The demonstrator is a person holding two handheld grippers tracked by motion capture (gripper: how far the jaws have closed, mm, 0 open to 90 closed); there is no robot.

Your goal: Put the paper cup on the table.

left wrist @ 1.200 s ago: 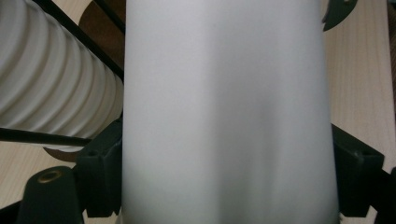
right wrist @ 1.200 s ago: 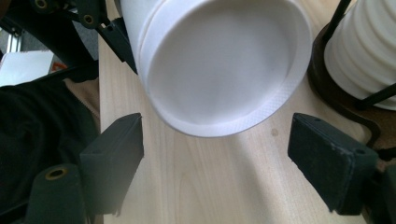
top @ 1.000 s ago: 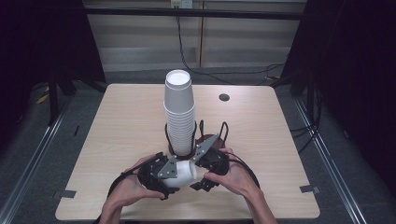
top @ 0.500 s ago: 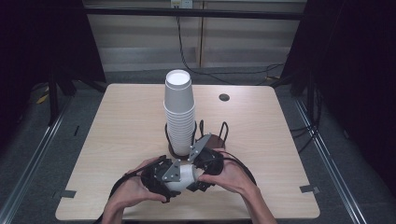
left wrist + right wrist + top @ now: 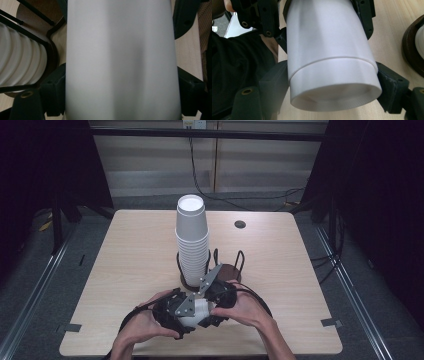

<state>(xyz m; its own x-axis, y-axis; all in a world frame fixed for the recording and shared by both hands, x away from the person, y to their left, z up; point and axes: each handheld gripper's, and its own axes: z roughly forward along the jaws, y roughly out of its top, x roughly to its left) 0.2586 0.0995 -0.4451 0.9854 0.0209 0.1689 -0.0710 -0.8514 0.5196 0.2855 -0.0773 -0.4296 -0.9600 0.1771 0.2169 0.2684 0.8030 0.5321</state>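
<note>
Both grippers, left (image 5: pixel 187 312) and right (image 5: pixel 212 305), pinched nested cups (image 5: pixel 198 312), at six o'clock; light, crushable—grip walls gently.

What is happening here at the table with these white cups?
A person holds a gripper in each hand near the front edge of the table. Both the left gripper and the right gripper are clamped on white paper cups, two nested together, held lying on their side between them. It looks like the cups are about to be pulled apart. Behind them a tall stack of cups stands in a wire holder.
</note>
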